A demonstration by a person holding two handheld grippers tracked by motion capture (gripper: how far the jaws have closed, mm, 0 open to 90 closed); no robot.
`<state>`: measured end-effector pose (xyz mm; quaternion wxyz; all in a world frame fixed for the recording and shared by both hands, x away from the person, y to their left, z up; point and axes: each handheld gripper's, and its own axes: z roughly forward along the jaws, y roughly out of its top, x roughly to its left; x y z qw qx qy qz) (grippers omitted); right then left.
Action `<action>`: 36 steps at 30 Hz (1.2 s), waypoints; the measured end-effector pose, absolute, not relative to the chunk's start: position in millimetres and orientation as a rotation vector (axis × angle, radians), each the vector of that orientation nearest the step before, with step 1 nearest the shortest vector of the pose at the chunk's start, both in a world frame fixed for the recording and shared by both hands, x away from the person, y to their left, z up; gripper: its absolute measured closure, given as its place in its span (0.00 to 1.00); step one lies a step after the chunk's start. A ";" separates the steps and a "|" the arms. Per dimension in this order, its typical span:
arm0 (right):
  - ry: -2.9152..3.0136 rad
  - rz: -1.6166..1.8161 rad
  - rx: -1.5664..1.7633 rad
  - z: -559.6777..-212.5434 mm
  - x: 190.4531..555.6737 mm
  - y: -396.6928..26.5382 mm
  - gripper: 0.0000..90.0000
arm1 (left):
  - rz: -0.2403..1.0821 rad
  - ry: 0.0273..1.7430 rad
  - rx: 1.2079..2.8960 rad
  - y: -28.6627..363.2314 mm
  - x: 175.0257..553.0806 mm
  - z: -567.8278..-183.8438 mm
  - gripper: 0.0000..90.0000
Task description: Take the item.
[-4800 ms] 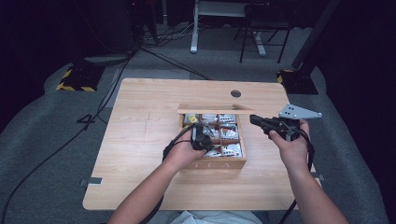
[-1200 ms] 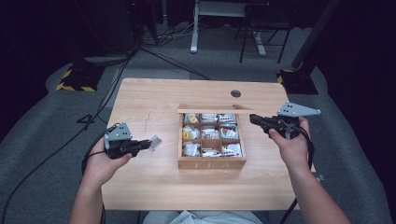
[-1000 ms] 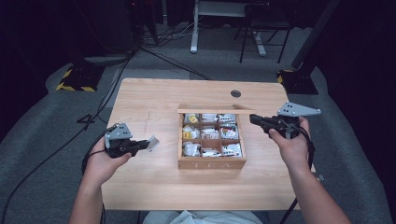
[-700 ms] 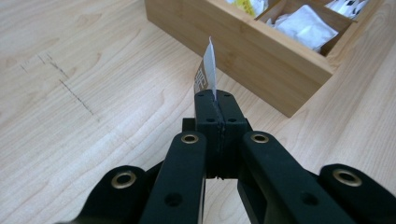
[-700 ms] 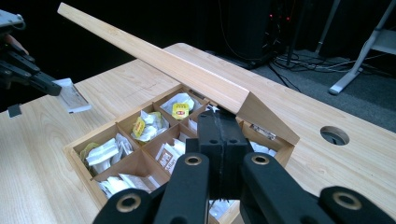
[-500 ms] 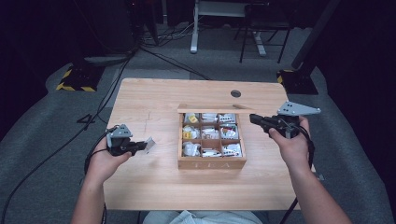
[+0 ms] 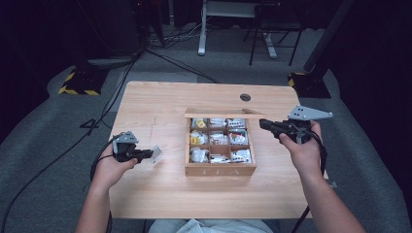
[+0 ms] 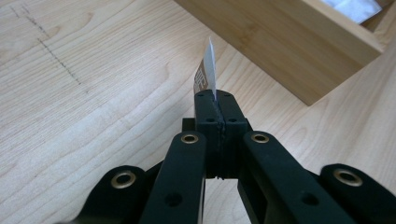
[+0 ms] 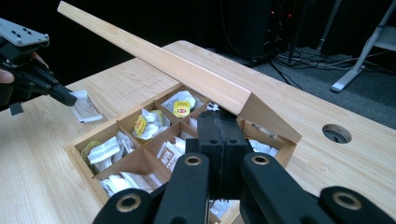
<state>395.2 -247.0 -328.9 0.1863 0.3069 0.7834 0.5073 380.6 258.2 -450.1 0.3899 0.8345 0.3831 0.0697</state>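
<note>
Dark floor with cables surrounds a pale wooden table (image 7: 160,102), and on it, right of centre, stands a wooden tea box (image 7: 219,169) with its lid (image 9: 154,58) raised at the far side. Its nine compartments hold many packets (image 9: 105,150). Left of the box, the left gripper (image 7: 145,155) is low over the table with its jaws pressed together on one sachet (image 8: 208,70), pinched by its edge; in the right gripper view the sachet looks to touch the tabletop, though I cannot tell for sure. The right gripper (image 7: 264,124) hovers at the box's far right corner by the lid, jaws pressed together on nothing that I can see. Judging by this, one sachet is out and nearly set down, not yet released; the box remains almost full, so most of the unloading is left.
</note>
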 end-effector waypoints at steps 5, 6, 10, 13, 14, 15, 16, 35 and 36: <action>2.207 1.427 0.864 -329.1 395.0 -246.8 1.00 | 0.151 0.988 2.088 260.2 382.2 -454.2 1.00; 2.208 1.427 0.864 -329.2 395.0 -246.8 1.00 | 0.155 0.983 2.087 261.0 383.2 -455.0 0.99; 2.213 1.422 0.862 -329.5 395.1 -246.2 1.00 | 0.137 0.998 2.070 261.8 385.2 -459.3 0.99; 2.214 1.421 0.862 -329.6 395.2 -245.8 1.00 | 0.137 1.006 2.069 262.3 385.9 -461.0 0.96; 2.214 1.421 0.862 -329.7 395.2 -245.7 1.00 | 0.138 1.014 2.070 262.4 385.7 -461.2 0.96; 2.215 1.421 0.862 -329.8 395.2 -245.6 1.00 | 0.146 1.014 2.074 263.0 385.8 -461.2 0.95; 2.214 1.421 0.862 -330.0 395.2 -245.4 1.00 | 0.150 1.018 2.073 263.3 385.7 -461.1 0.94; 2.225 1.426 0.861 -331.3 395.1 -245.2 1.00 | 0.321 1.039 2.059 260.6 376.9 -443.3 0.47; 2.225 1.426 0.862 -331.3 395.1 -245.2 1.00 | 0.323 1.018 2.065 258.5 374.9 -439.9 0.46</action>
